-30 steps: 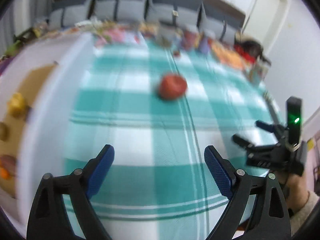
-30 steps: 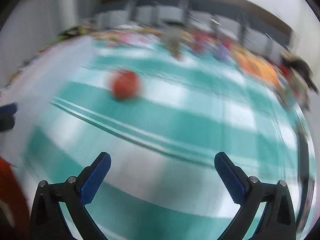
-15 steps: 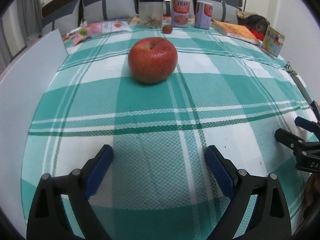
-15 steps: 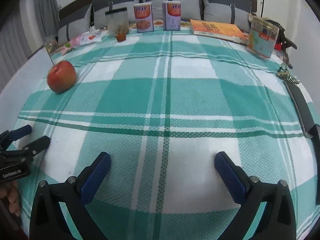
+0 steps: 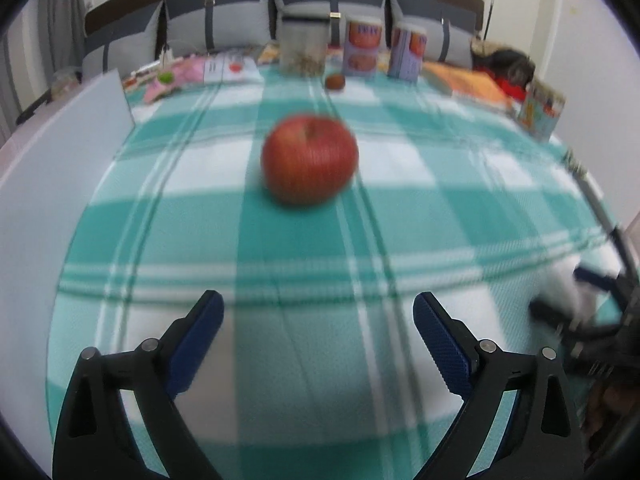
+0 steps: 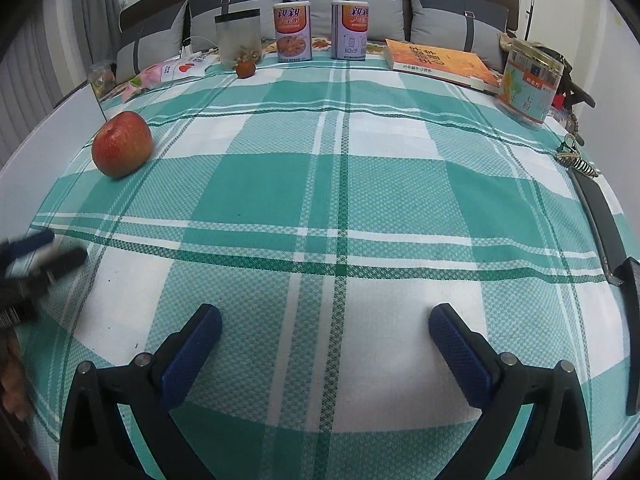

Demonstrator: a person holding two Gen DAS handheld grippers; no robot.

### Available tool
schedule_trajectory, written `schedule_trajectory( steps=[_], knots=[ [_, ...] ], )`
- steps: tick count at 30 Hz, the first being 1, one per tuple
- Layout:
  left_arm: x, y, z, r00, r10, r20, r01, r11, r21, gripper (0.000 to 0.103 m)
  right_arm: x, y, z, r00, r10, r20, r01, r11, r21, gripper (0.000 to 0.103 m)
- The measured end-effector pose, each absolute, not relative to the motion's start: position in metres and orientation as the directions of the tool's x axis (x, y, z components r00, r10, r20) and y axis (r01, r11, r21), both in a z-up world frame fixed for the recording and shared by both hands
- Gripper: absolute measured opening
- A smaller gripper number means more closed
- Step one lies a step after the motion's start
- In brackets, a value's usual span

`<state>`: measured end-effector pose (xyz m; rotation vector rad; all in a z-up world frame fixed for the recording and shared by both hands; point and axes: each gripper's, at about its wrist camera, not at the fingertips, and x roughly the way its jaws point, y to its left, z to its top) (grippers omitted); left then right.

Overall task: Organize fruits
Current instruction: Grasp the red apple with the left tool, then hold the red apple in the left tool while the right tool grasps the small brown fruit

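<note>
A red apple lies on the green-and-white checked cloth, straight ahead of my left gripper, which is open and empty a short way in front of it. In the right wrist view the apple sits at the far left. My right gripper is open and empty over the cloth's near middle. A small reddish fruit lies at the back by the jar; it also shows in the left wrist view. The left gripper's tips show blurred at the right view's left edge.
A white board stands along the left. At the back are a clear jar, two cans, an orange book and a round tin. A black strap lies along the right edge.
The left gripper has moved a little toward the apple, which now looks slightly larger and blurred. The right gripper has hardly moved. Both stay open.
</note>
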<state>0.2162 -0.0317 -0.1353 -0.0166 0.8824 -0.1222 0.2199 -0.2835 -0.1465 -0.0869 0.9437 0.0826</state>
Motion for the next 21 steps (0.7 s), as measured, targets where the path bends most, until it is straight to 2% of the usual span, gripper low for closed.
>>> schedule_trajectory(
  steps=[6,9,13,15,17,21],
  knots=[
    [0.269,-0.042,-0.123,0.626,-0.121,-0.77,0.159,0.987,-0.026,0.097,0.221,-0.284,-0.146,0.583,0.032,-0.812,-0.111,0.993,-0.04,0.103],
    [0.293,-0.047,-0.133,0.625,-0.035,-0.78,0.115,0.992,0.048,0.097,0.221,-0.284,-0.146,0.583,0.032,-0.812,-0.111,0.993,-0.04,0.103],
    [0.309,-0.04,-0.139,0.625,-0.051,-0.779,0.07,0.997,-0.008,0.096,0.221,-0.284,-0.146,0.583,0.033,-0.812,-0.111,0.993,-0.04,0.103],
    [0.311,-0.04,-0.14,0.631,-0.052,-0.774,0.071,0.997,-0.009,0.092,0.221,-0.284,-0.146,0.583,0.033,-0.812,-0.111,0.993,-0.04,0.103],
    [0.311,-0.039,-0.141,0.631,-0.085,-0.771,0.091,0.995,-0.035,0.072,0.221,-0.284,-0.146,0.583,0.033,-0.812,-0.111,0.993,-0.04,0.103],
    [0.307,-0.037,-0.135,0.615,-0.095,-0.783,0.108,0.994,-0.036,0.071,0.221,-0.284,-0.146,0.583,0.033,-0.812,-0.111,0.993,-0.039,0.103]
  ],
)
